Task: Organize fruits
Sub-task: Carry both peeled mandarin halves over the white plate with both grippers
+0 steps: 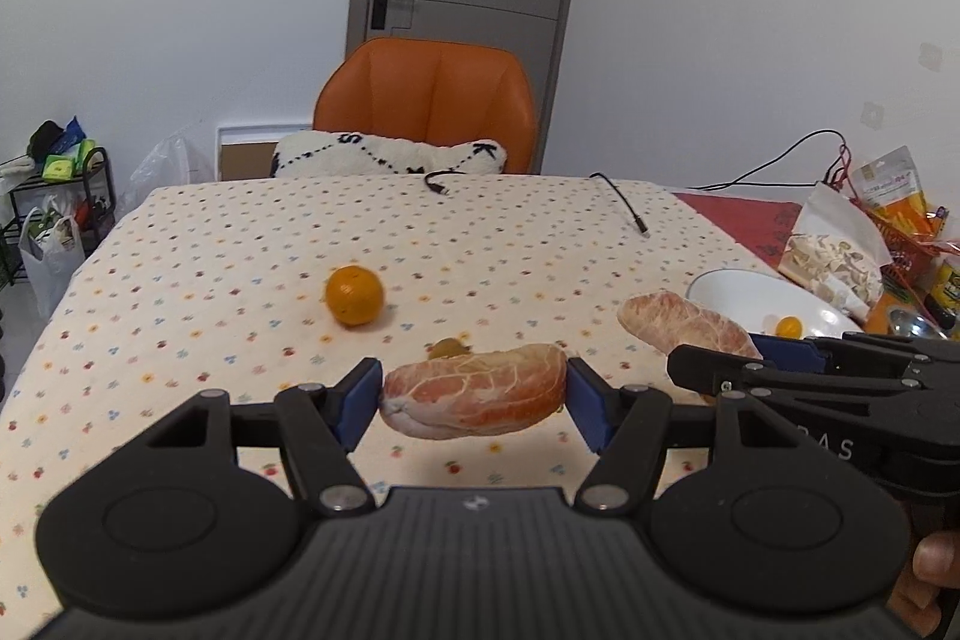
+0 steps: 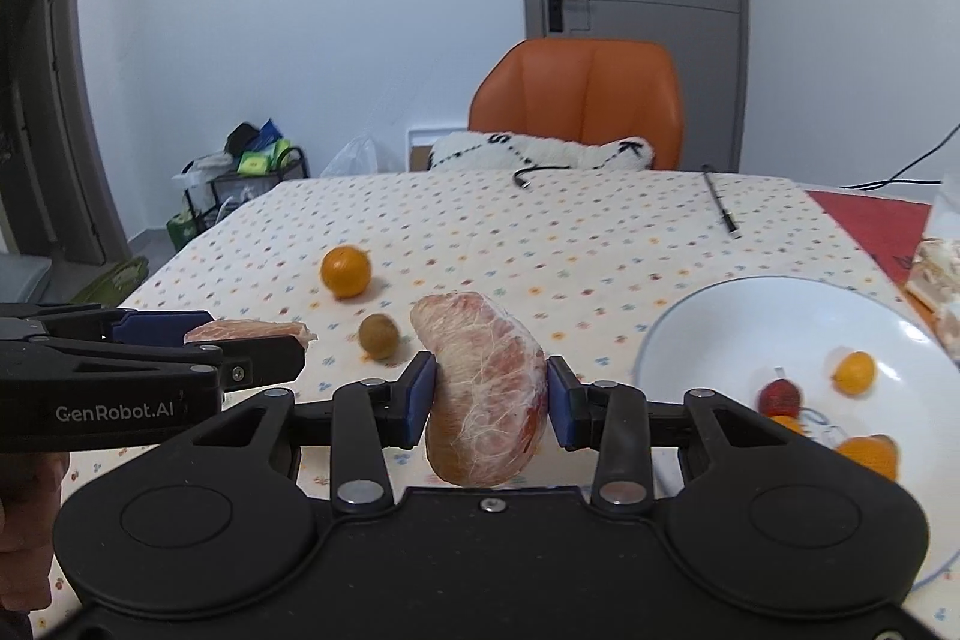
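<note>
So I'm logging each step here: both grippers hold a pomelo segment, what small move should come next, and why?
Probably carry the right gripper with its pomelo segment rightward over the white bowl and release. The bowl already holds small fruits and sits closest to that side.

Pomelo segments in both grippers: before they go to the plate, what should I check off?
1. Left gripper shut on its segment: ok.
2. Right gripper shut on its segment: ok.
3. Both segments lifted off the tablecloth: ok.
4. Plate has bare room: ok.
5. Orange and kiwi not in the way to the plate: ok.
6. Grip firmness: cannot tell.
</note>
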`<action>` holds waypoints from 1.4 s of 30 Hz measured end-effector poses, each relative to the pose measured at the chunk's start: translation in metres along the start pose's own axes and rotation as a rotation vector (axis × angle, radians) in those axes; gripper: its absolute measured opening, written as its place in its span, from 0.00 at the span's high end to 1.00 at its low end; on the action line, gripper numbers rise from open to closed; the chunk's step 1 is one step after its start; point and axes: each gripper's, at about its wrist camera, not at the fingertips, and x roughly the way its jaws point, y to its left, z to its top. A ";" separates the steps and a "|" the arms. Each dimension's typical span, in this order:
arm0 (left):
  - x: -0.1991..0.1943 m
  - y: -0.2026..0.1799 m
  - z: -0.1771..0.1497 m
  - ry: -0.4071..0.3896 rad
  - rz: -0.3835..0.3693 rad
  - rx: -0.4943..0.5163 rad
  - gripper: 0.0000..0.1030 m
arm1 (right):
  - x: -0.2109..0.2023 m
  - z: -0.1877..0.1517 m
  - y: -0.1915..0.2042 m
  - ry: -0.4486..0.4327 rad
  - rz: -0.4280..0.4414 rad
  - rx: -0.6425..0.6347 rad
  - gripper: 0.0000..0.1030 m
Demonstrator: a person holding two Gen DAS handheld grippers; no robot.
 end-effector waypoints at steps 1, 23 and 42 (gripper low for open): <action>0.001 -0.003 0.001 -0.002 -0.007 0.004 0.37 | -0.002 0.001 -0.003 -0.004 -0.005 0.004 0.64; 0.031 -0.077 0.016 -0.015 -0.117 0.084 0.37 | -0.038 -0.011 -0.078 -0.054 -0.183 0.092 0.64; 0.072 -0.111 0.016 0.025 -0.133 0.123 0.37 | -0.040 -0.027 -0.132 -0.060 -0.276 0.192 0.64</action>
